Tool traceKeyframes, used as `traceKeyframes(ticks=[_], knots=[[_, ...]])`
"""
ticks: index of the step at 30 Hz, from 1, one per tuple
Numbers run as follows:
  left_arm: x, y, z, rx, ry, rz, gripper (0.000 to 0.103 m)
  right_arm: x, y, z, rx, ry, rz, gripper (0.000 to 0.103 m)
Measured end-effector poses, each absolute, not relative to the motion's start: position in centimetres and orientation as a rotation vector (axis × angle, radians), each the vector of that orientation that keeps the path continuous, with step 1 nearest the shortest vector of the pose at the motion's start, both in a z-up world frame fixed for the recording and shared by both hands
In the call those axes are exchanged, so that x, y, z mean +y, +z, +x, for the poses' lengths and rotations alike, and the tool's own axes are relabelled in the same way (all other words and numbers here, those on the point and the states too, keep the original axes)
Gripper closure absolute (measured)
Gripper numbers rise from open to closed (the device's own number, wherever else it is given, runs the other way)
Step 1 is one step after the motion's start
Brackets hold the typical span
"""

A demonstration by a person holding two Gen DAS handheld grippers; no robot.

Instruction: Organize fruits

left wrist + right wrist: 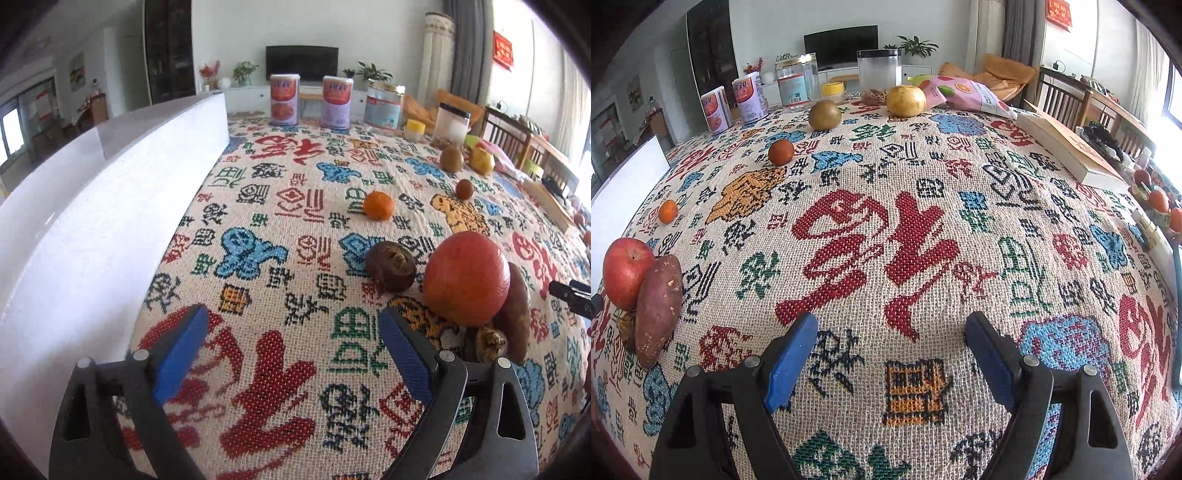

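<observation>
- Two claws hover with jaws apart, nothing between them: left claw (pixel 291 332), right claw (pixel 892 332).
- Red apple (pixel 466 278) touches a sweet potato (pixel 519 314) on the patterned counter (pixel 871 236) (beside the left claw).
- Small orange (pixel 378 205) sits farther back.

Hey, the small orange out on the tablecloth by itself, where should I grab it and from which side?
Grip the small orange across its round middle, coming down from above. It sits alone on the tablecloth, apart from the apple and sweet potato, so open fingers likely fit on either side.
</observation>
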State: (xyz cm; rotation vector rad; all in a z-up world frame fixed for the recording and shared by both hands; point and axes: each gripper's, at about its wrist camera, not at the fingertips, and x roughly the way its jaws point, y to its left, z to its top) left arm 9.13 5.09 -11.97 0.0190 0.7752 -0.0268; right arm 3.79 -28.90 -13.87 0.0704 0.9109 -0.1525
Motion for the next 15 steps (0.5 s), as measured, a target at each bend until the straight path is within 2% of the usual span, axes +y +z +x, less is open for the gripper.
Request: traceKeyframes(ticks=[1, 3, 7, 8, 15], knots=[[4.9, -12.5, 9.7, 0.785, -0.014, 0.047, 0.009, -28.7, -13.5, 4.6, 0.905, -0.16, 0.056, 0.019], [4.8, -13.3, 10.7, 0.847, -0.031, 0.051, 0.017, -28.1, -13.5, 6.6, 0.912, -0.158, 0.031, 0.006], [5.2, -13.5, 10.7, 0.855, -0.052, 0.025, 0.016, -28.2, -14.7, 9.8, 0.926, -0.158, 0.065, 0.006], [5.2, -13.5, 10.8, 0.858, -0.055, 0.021, 0.016, -28.4, -15.1, 10.6, 0.953, -0.161, 0.07, 0.0], [5.0, -13.7, 11.1, 0.877, -0.061, 0.021, 0.013, -28.6, -15.0, 12.1, 0.952, -0.181, 0.069, 0.0]])
